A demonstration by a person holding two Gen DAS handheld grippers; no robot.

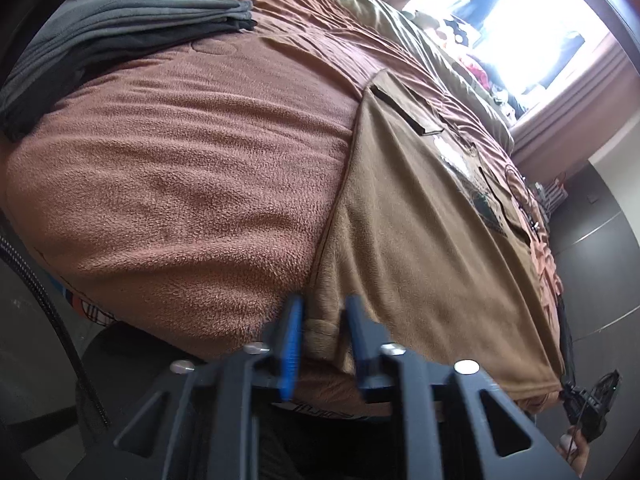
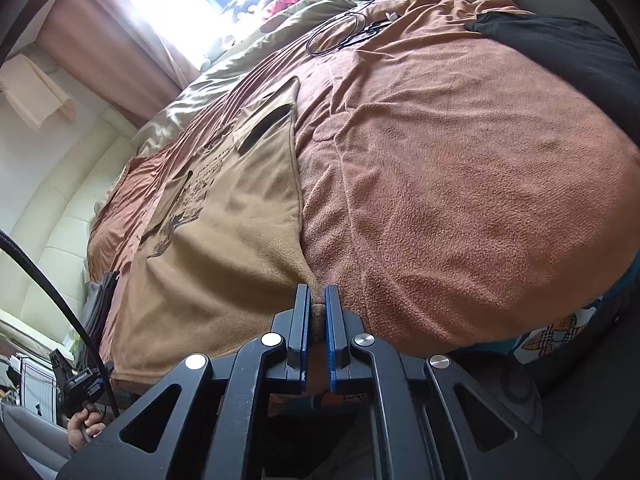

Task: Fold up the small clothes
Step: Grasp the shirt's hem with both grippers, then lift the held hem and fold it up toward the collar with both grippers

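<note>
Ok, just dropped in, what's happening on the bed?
A person is working with two handheld grippers on a tan T-shirt spread flat on a brown blanket. The left gripper and the right gripper each pinch the shirt's near hem, one at either bottom corner. The shirt lies unfolded, print side up, so the first fold has not begun. A stack of folded grey clothes sits further back on the blanket.
</note>
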